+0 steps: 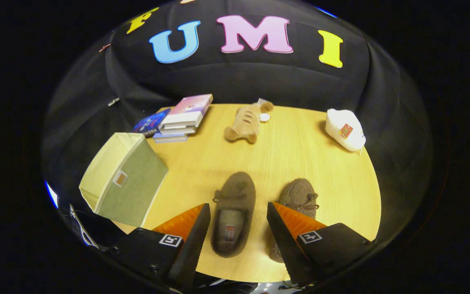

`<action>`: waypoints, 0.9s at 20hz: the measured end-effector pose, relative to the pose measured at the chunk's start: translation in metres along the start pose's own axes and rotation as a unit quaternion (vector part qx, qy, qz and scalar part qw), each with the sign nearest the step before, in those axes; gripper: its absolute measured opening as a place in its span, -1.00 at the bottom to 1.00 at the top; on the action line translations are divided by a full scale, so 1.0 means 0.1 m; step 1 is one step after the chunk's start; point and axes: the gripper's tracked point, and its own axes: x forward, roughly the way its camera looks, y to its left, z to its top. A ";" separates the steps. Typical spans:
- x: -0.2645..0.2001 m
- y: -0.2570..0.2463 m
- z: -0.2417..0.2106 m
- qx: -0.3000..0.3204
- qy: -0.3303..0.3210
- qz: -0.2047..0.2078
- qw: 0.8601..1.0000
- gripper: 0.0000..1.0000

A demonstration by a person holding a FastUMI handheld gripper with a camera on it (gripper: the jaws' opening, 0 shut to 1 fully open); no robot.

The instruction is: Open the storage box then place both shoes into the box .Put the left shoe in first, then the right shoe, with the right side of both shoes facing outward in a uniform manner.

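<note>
- The gripper (pixel 238 210) hangs over the near side of a round wooden table (pixel 296 151), fingers spread wide with nothing clamped between them.
- One brown fuzzy shoe (pixel 233 212) lies right in the gap between the fingers, toe pointing away, opening up so you can see the insole. Neither finger looks to be pressing on it.
- The second shoe (pixel 300 196) sits just beside it, partly hidden behind the right finger, little bow on top.
- The storage box (pixel 123 179), a pale green fabric cube, stands on the table's left edge, well off to the left of the shoes. It's got a small tag on the side facing us. Can't tell from here whether the lid's open.
- Farther back: a stack of books (pixel 180 118) behind the box, a tan plush toy (pixel 245 122) around the middle, and a white pouch-looking thing (pixel 345 130) at the far right rim.
</note>
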 end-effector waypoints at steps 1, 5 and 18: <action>0.12 -0.03 -0.12 0.000 0.016 -0.005 1.000 0.75; 0.56 -0.11 -0.51 0.001 0.064 -0.024 0.998 0.66; 0.95 -0.20 -0.66 0.122 0.122 -0.031 0.984 -0.89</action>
